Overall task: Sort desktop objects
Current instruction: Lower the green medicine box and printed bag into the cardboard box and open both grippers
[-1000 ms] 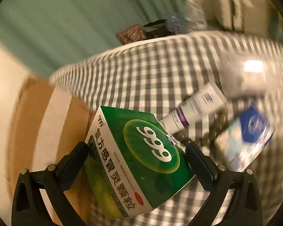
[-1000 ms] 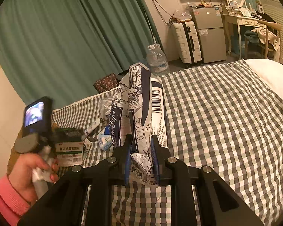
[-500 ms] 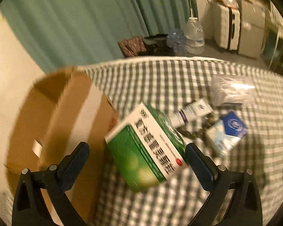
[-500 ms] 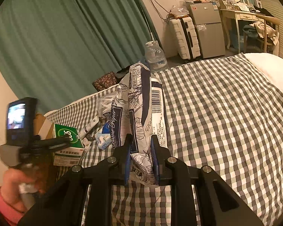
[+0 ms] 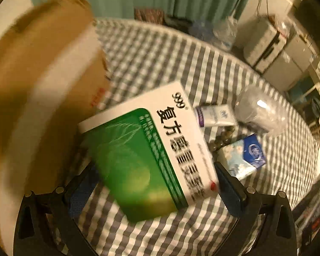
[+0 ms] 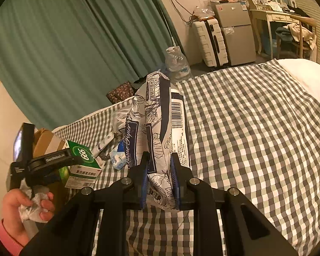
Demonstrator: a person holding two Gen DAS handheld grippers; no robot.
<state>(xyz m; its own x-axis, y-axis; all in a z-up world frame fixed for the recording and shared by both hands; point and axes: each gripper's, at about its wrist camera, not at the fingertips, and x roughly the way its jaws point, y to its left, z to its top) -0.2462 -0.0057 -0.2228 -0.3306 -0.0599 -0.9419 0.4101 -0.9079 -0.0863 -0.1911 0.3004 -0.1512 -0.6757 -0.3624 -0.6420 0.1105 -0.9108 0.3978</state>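
Observation:
My left gripper (image 5: 153,183) is shut on a green and white 999 medicine box (image 5: 151,149) and holds it above the checked bedspread, beside an open cardboard box (image 5: 38,81). The same box (image 6: 83,162) and left gripper (image 6: 53,160) show in the right wrist view. My right gripper (image 6: 160,179) is shut on a white and navy tissue paper pack (image 6: 157,128), held upright above the bed.
On the bedspread (image 5: 151,59) lie a white tube (image 5: 215,115), a blue and white small pack (image 5: 243,155), a clear plastic bag (image 5: 258,111) and dark beads (image 5: 221,138). A suitcase (image 6: 211,40), fridge and water bottle (image 6: 177,61) stand beyond the bed.
My left gripper has lifted and turned the medicine box, swinging toward the cardboard box. The right gripper and tissue pack have stayed almost still.

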